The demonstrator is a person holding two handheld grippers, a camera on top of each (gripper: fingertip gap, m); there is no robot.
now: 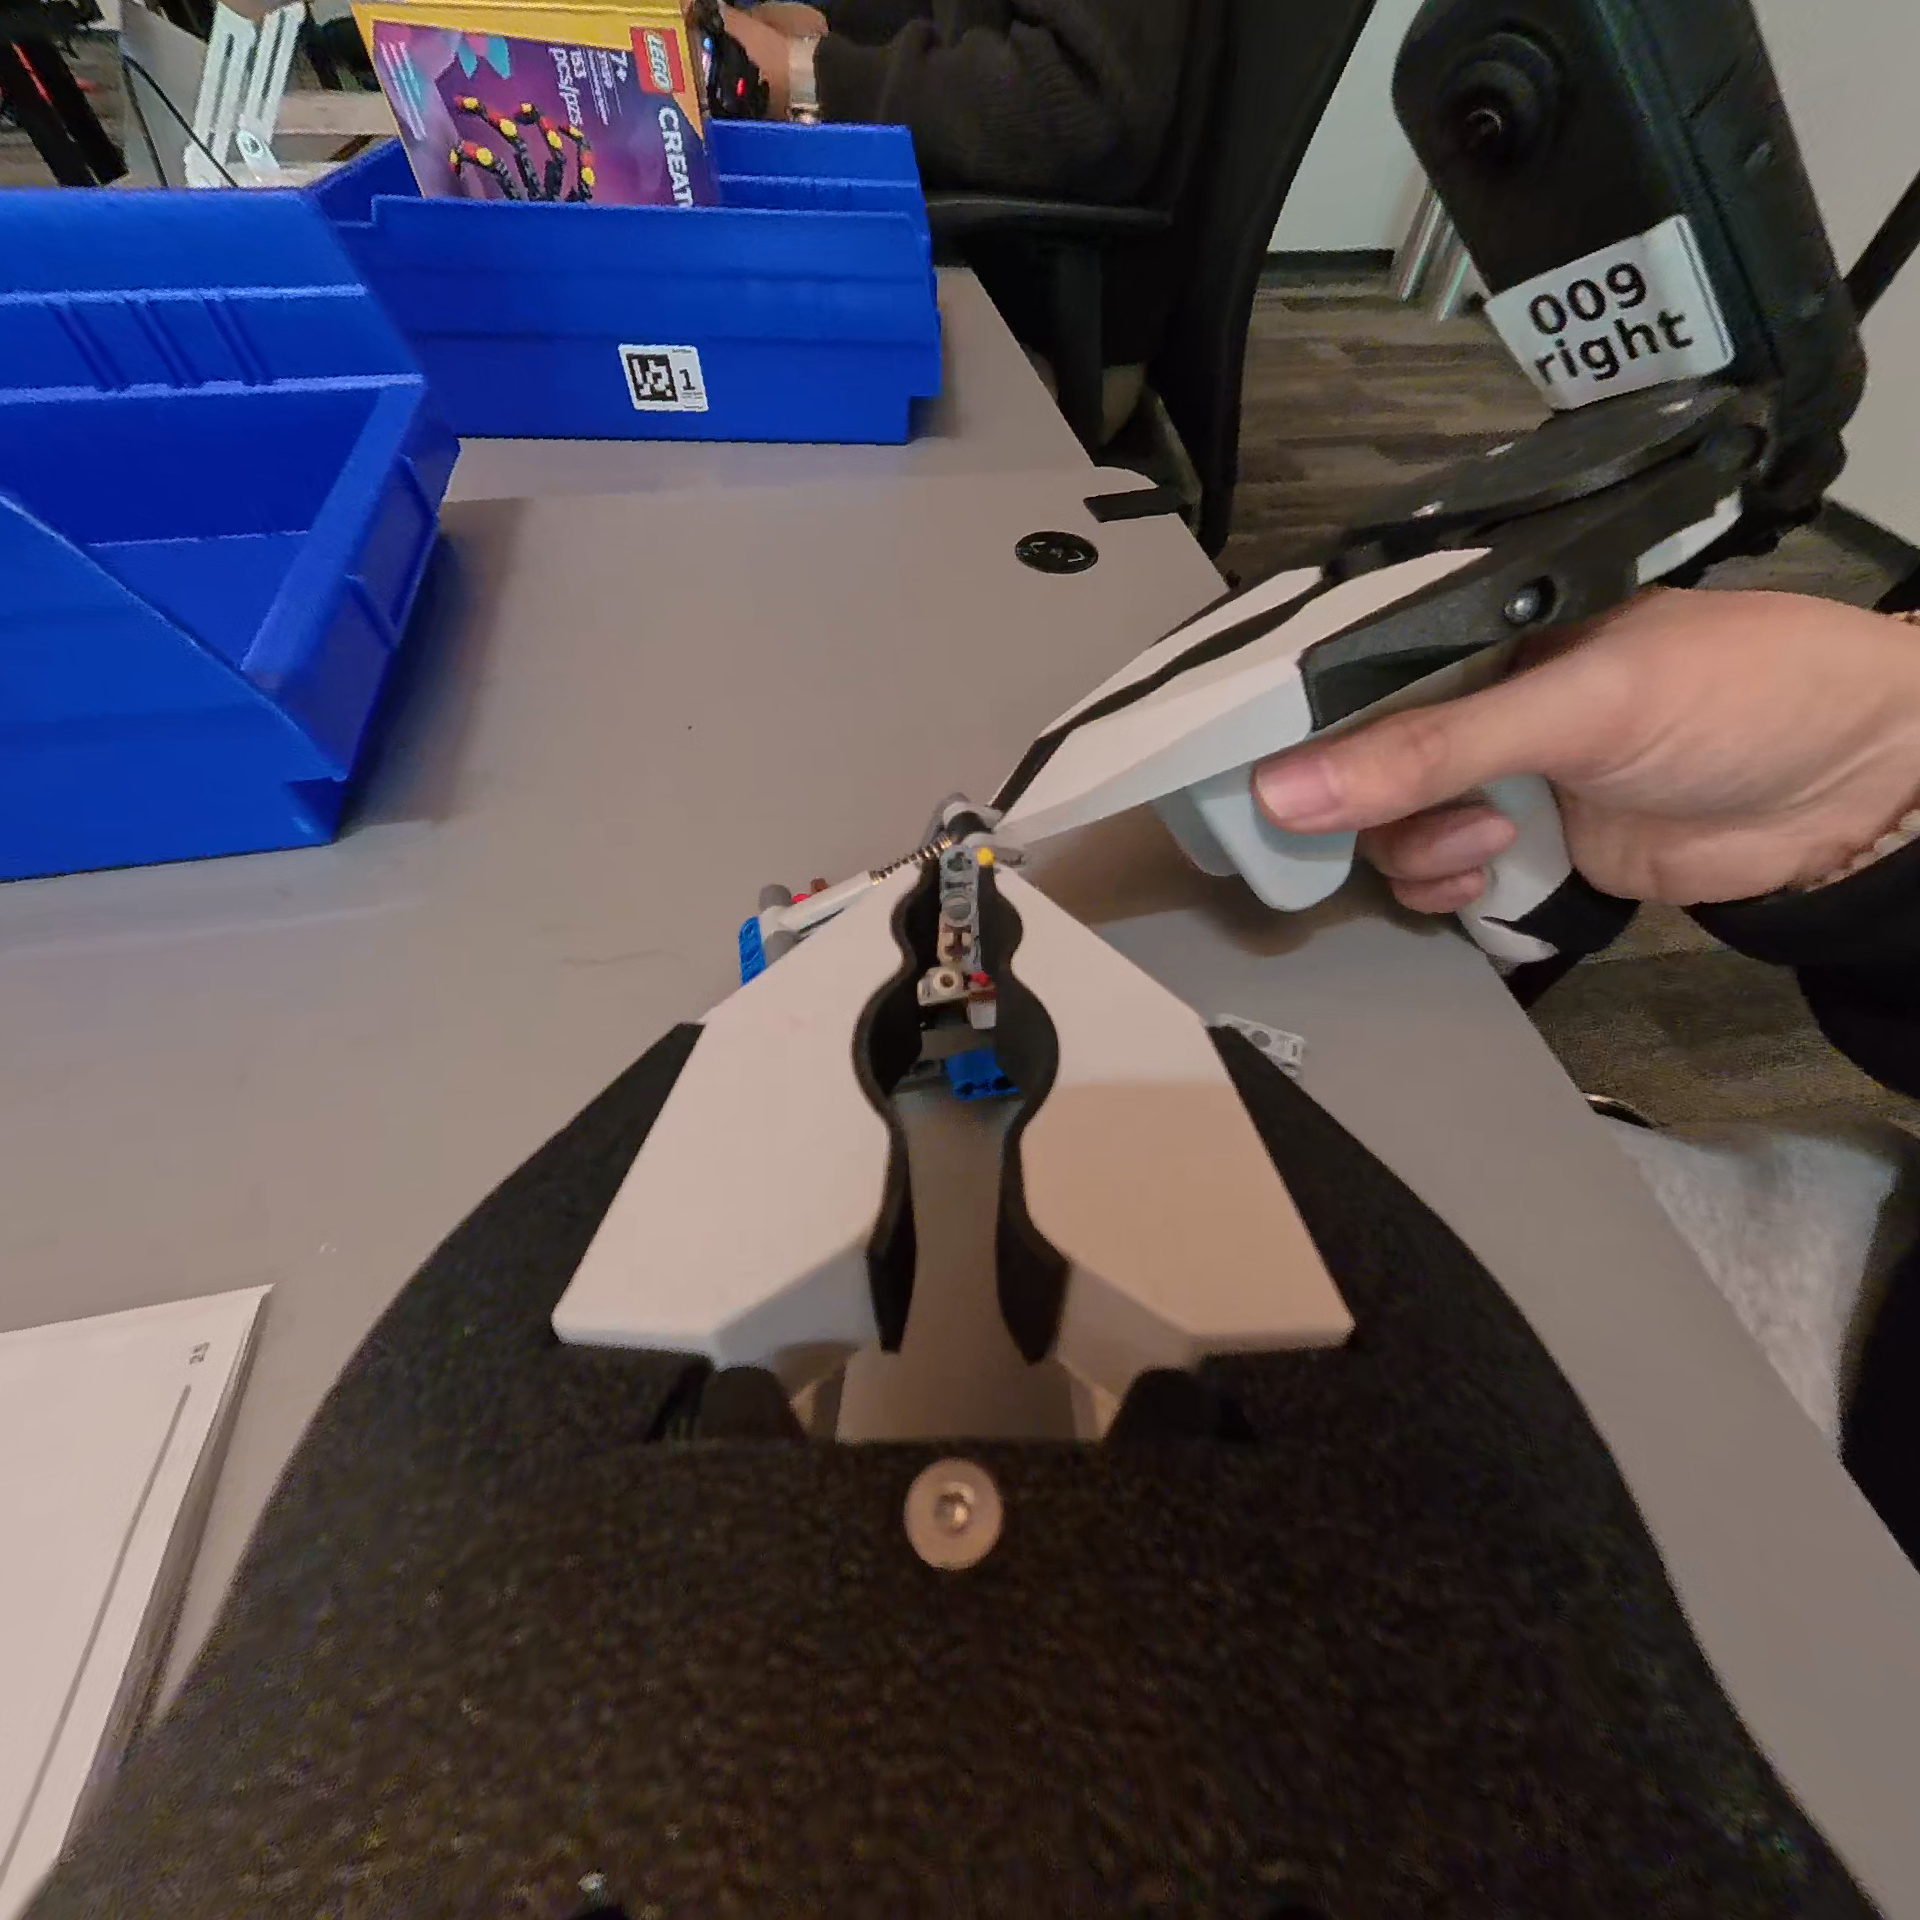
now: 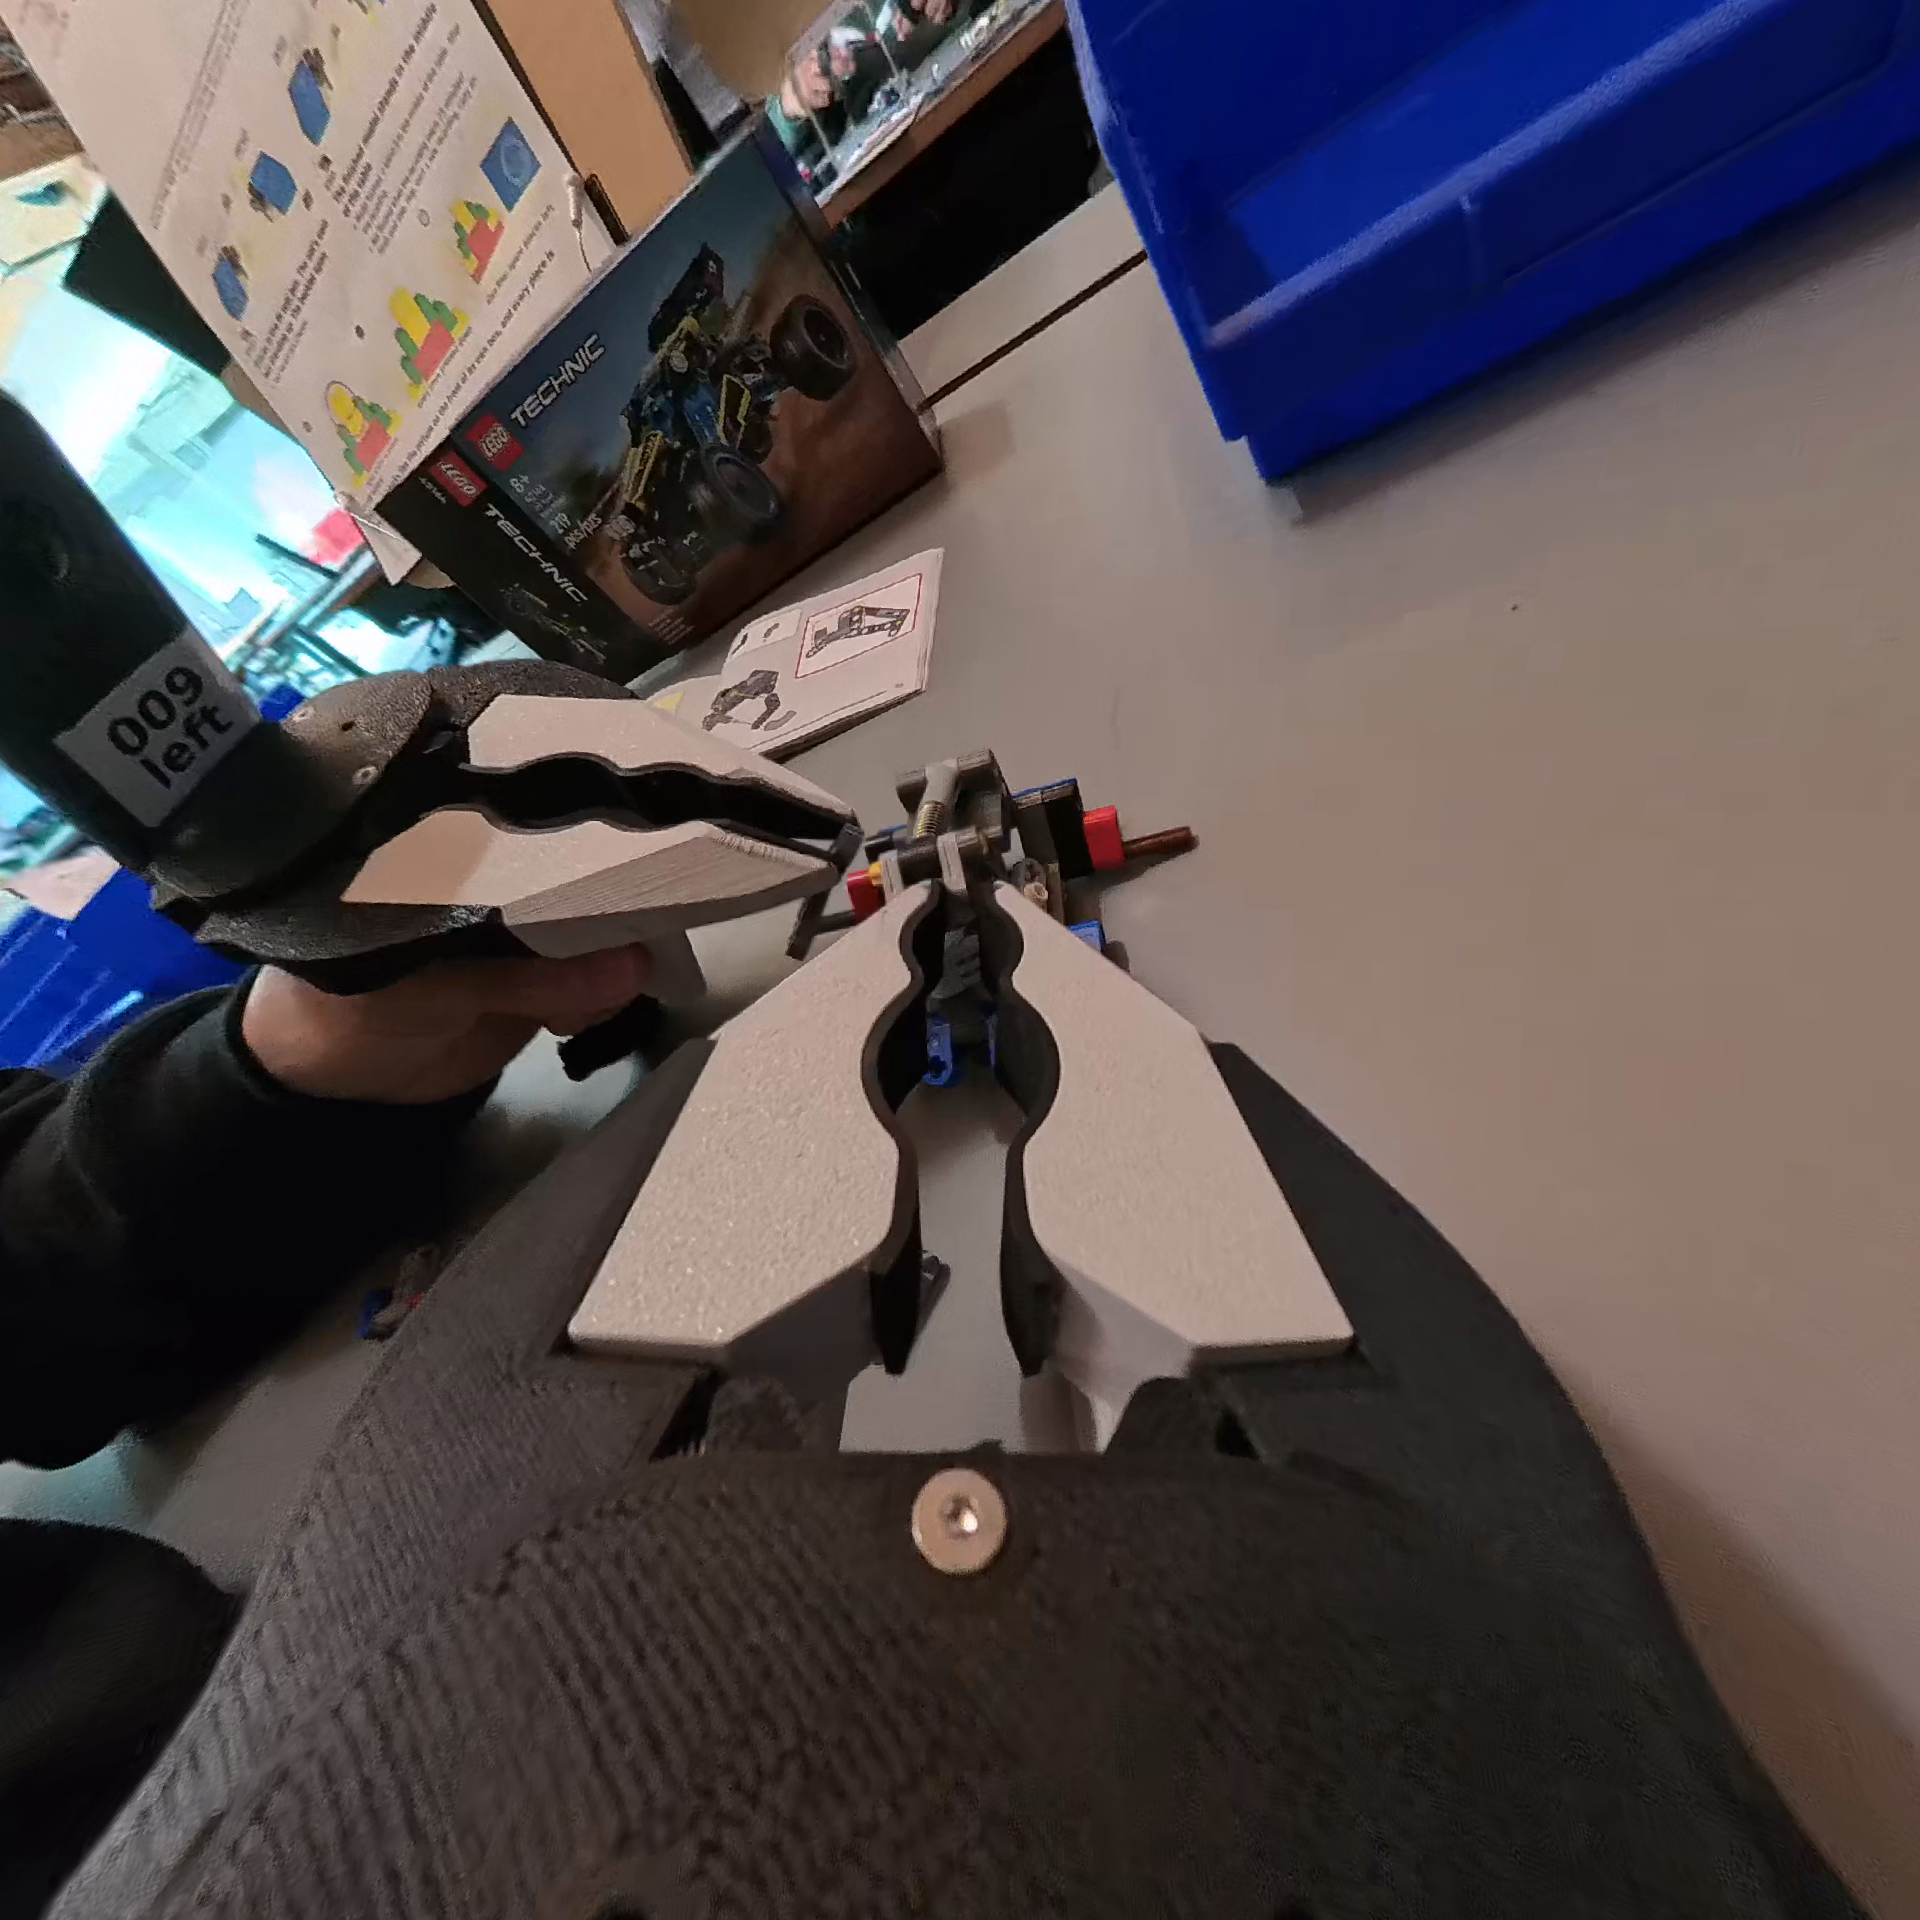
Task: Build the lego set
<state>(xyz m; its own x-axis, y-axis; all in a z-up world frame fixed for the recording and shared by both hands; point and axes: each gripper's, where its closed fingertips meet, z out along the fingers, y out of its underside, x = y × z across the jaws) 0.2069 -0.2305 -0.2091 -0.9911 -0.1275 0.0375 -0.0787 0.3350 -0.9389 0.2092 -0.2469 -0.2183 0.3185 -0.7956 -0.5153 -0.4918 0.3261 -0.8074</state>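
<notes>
A small toy-brick assembly (image 1: pixel 961 935) of grey, blue and red parts, with a metal spring strut (image 1: pixel 914 860), sits on the grey table (image 1: pixel 623 675). My left gripper (image 1: pixel 961 871) is shut on a grey holed beam of the assembly. In the right wrist view it (image 2: pixel 844 836) comes in from the left and pinches the thin edge of that beam. My right gripper (image 2: pixel 956 891) is shut on the grey end piece of the spring strut on the assembly (image 2: pixel 987 821). In the left wrist view its tips (image 1: pixel 992 826) meet the assembly just above my left fingertips.
Blue bins (image 1: pixel 208 520) (image 1: pixel 644 291) stand at the back left, one holding a toy box (image 1: pixel 551 104). A white booklet (image 1: pixel 94 1507) lies near left. A loose grey piece (image 1: pixel 1262 1039) lies right of my fingers. A dark toy box (image 2: pixel 675 436) and open booklet (image 2: pixel 831 655) lie beyond. Less than 4 cm separates the two grippers' tips.
</notes>
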